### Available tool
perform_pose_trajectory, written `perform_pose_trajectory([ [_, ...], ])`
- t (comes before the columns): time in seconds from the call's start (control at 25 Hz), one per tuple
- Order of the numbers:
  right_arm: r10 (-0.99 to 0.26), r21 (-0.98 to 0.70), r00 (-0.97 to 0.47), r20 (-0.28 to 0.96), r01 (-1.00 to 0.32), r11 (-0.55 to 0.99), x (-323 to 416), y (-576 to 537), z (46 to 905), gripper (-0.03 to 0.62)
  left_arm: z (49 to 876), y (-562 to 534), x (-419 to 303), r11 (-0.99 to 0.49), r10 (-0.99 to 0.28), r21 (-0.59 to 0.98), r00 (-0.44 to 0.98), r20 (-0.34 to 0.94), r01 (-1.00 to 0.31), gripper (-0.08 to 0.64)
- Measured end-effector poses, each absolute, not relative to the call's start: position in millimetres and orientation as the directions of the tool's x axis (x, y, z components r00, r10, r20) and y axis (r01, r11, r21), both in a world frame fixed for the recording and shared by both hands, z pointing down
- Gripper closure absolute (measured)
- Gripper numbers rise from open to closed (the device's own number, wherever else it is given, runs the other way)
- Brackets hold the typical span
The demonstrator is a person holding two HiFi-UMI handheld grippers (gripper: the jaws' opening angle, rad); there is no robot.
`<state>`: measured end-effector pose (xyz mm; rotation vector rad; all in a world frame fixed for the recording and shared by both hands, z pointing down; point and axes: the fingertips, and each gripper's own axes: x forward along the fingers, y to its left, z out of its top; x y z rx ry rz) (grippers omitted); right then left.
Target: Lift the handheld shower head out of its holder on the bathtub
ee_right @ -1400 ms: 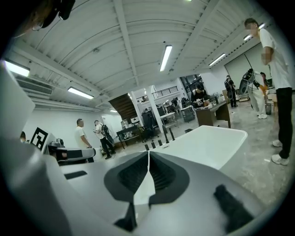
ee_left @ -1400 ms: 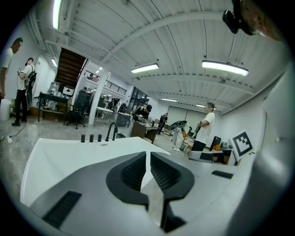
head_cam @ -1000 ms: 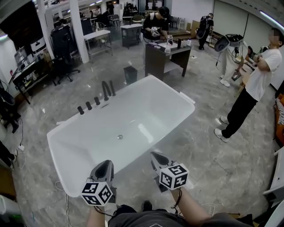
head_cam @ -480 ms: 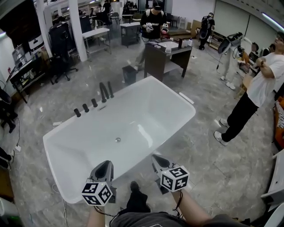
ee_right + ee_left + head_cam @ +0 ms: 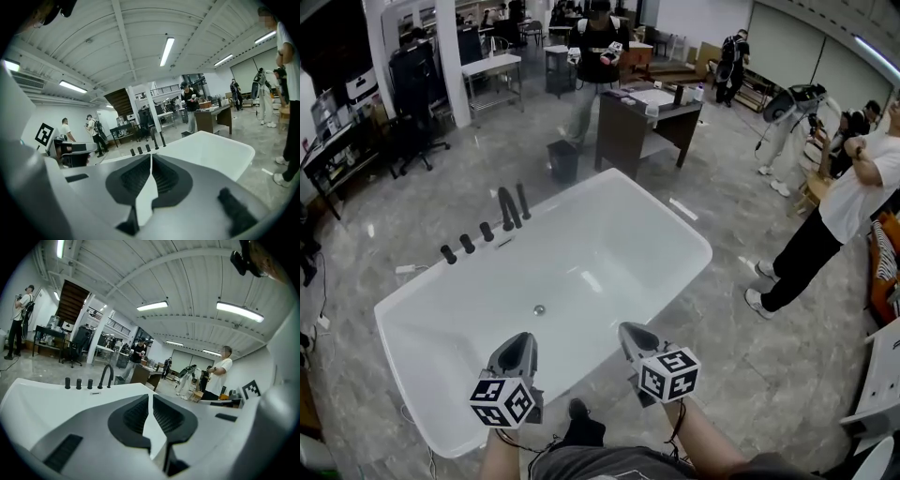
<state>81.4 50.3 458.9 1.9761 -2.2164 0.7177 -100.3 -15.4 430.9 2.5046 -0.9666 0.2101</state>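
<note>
1. Head view: left gripper (image 5: 517, 339) and right gripper (image 5: 630, 330) are side by side at the near side of the white bathtub (image 5: 675, 217). The handheld shower head (image 5: 522, 200) stands upright in its holder on the far rim, just beside the spout (image 5: 505, 208) and well apart from both grippers.
2. Left gripper view: jaws pressed together, nothing between them. The black fittings lie ahead across the tub.
3. Right gripper view: jaws together, empty. The same fittings are ahead on the far rim.
</note>
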Motion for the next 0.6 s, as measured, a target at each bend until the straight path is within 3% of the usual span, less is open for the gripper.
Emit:
perform_pose_trajectory([
  [0.6,-0.896,-0.236,-0.072,0.438,-0.971,-0.037,114,-52,478,0.566,463,-140,-84,-0.667,-0.549,0.416,0.785,0.285,-0.618,0.520],
])
